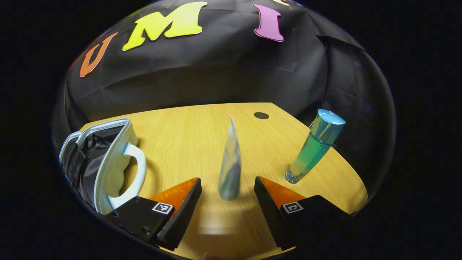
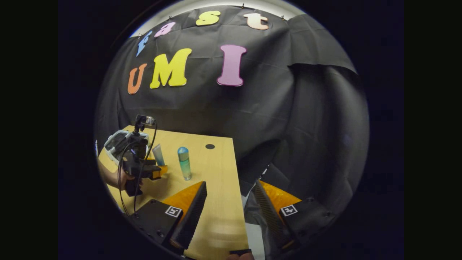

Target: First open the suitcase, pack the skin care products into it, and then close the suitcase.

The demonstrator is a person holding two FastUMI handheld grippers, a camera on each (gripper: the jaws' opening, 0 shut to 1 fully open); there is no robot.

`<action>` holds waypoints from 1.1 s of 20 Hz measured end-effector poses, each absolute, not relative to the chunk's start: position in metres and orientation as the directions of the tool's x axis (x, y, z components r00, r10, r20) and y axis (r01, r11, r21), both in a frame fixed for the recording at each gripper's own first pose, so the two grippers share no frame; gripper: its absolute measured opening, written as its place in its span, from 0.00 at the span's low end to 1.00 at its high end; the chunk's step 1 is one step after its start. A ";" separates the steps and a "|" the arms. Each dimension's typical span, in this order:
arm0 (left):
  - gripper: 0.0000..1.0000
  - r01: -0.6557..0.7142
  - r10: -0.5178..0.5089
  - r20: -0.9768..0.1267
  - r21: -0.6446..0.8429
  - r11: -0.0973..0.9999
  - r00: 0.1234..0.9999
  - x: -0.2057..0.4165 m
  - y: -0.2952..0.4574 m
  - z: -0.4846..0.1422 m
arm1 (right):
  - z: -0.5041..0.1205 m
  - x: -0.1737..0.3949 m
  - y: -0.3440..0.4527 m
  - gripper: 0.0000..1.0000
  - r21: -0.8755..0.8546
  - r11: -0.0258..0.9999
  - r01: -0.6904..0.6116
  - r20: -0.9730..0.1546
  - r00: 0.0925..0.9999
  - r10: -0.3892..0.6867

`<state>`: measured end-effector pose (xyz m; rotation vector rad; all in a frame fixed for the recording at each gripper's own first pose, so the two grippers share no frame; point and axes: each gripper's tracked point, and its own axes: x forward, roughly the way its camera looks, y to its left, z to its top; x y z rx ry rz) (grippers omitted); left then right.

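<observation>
A small pale blue suitcase [image 1: 108, 162] lies open at the table's left, showing its black lining and its handle. A pale tube [image 1: 230, 159] stands upright on its cap, just ahead of and between the fingers of my open left gripper [image 1: 227, 184], with a gap on each side. A clear bottle of blue-green liquid [image 1: 314, 148] stands to its right. In the right gripper view, a hand holds the left gripper [image 2: 157, 169] by the tube [image 2: 158, 154], with the bottle [image 2: 184, 163] beside it and the suitcase [image 2: 119, 141] behind. My right gripper [image 2: 229, 186] is open and holds nothing, over the table's right edge.
The wooden table [image 1: 202, 130] has a round black hole [image 1: 261, 115] near its far edge. Black cloth walls close in behind and to the right. The table's right edge [image 2: 236, 180] drops off beside the right gripper.
</observation>
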<state>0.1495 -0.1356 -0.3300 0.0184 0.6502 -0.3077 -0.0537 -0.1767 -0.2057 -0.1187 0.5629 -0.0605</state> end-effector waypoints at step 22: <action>0.38 0.157 -0.225 -0.659 -0.161 0.974 0.718 0.052 -0.053 -0.254 | -0.383 0.073 -0.017 0.81 0.118 0.975 -0.190 -0.681 0.699 0.219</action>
